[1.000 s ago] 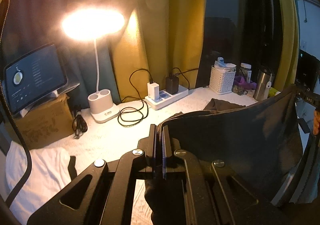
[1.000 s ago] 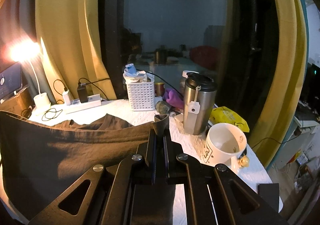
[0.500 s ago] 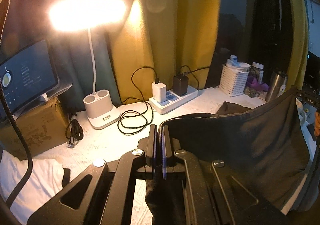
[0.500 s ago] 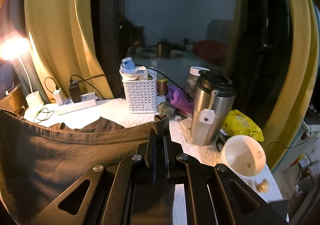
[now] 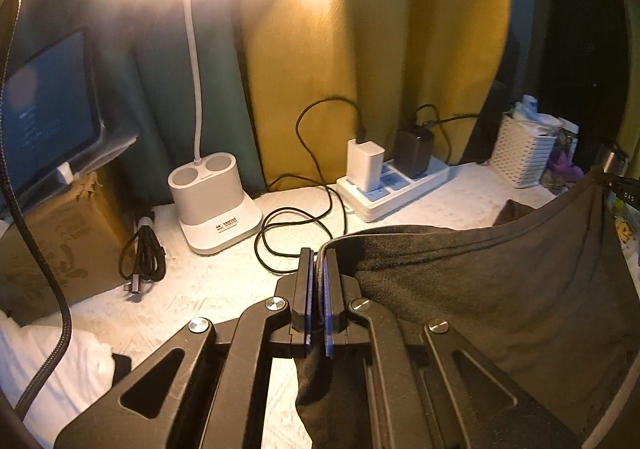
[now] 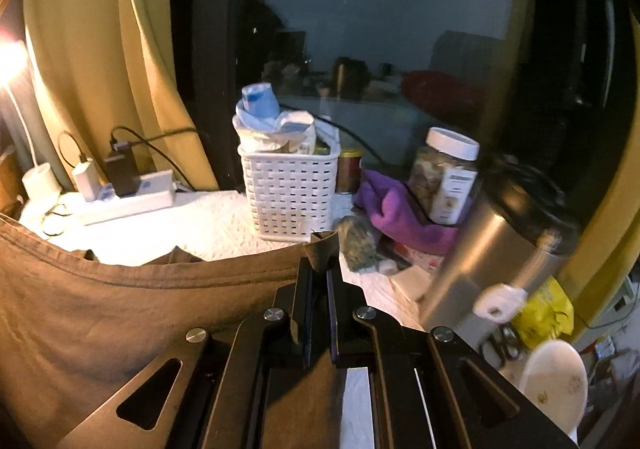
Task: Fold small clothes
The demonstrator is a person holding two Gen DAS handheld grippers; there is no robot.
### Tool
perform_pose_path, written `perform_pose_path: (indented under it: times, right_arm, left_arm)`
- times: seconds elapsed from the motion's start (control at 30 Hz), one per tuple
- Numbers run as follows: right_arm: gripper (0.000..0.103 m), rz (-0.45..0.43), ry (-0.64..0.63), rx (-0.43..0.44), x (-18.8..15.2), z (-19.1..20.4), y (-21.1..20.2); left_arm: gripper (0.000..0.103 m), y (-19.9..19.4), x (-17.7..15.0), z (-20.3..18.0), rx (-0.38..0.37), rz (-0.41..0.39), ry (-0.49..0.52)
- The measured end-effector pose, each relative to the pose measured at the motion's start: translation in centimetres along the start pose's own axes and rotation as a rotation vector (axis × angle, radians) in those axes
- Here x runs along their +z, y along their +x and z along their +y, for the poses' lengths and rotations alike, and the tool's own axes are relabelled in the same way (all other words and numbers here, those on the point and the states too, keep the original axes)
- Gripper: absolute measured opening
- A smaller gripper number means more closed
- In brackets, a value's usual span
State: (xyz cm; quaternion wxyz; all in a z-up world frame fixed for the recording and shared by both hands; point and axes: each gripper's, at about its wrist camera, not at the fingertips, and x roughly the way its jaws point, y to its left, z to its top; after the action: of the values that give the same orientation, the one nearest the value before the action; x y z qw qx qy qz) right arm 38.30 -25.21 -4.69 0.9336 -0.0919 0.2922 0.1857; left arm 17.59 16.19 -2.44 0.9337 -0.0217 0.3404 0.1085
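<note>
Left wrist view: the left gripper is seen clamped narrow on one corner of a dark garment. The cloth is held off the white-covered table and runs away to the right of the jaws, its hemmed top edge sagging, then rising to the far corner at the frame's right edge. The long axis is thus laid sideways, from one gripper to the other. Recorded only in this view: ahead and left of the jaws, a lit desk lamp on a white base, a coiled black cable, a bundled cable, a cardboard box bearing a tablet. A power strip with chargers is noted ahead.

Right wrist view: the right gripper is shut narrow on the opposite corner, a tab of cloth standing up between the fingertips. The garment extends leftward from the jaws. Seen properly only here: a white basket directly ahead, a purple cloth, a jar, a steel tumbler to the right, blurred, and a white mug at lower right.
</note>
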Motion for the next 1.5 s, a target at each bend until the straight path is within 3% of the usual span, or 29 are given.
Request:
perform_pose_path:
  times: [0.33, 0.63, 0.83, 0.87, 0.9, 0.93, 0.97, 1.0, 1.2, 1.5]
  right_arm:
    - [0.006, 0.107, -0.039, 0.008, -0.2, 1.9, 7.5]
    - [0.006, 0.221, -0.064, -0.010, -2.1, 2.6, 11.5]
    - [0.009, 0.224, -0.125, -0.035, -2.3, 3.1, 11.7]
    - [0.014, 0.225, -0.122, -0.043, -2.3, 3.1, 11.7]
    - [0.026, 0.222, -0.120, -0.056, -2.2, 3.0, 11.7]
    - [0.047, 0.219, -0.111, -0.088, -2.2, 2.7, 11.8]
    - [0.062, 0.219, -0.101, -0.107, -2.1, 2.4, 11.8]
    - [0.090, 0.226, -0.086, -0.111, -2.1, 2.0, 11.8]
    - [0.094, 0.233, -0.064, -0.062, -2.3, 1.9, 10.6]
    - [0.094, 0.220, -0.044, -0.036, -2.6, 1.3, 6.0]
  left_arm:
    - [0.003, 5.2, -0.4, 1.5, 0.002, 0.092, -0.032]
    - [0.003, 7.7, -1.7, 2.2, 0.013, 0.164, -0.048]
    - [0.003, 8.7, -3.1, 2.1, 0.043, 0.208, -0.043]
    - [0.003, 8.8, -3.2, 2.1, 0.043, 0.215, -0.043]
    - [0.003, 9.0, -3.3, 2.1, 0.045, 0.219, -0.043]
    - [0.003, 9.1, -3.4, 2.2, 0.046, 0.226, -0.046]
    - [0.003, 9.2, -3.4, 2.3, 0.044, 0.231, -0.048]
    - [0.004, 9.3, -3.6, 2.4, 0.044, 0.235, -0.049]
    - [0.008, 9.5, -3.4, 3.2, 0.034, 0.247, -0.100]
    - [0.008, 5.8, -3.4, 5.1, 0.108, 0.178, -0.148]
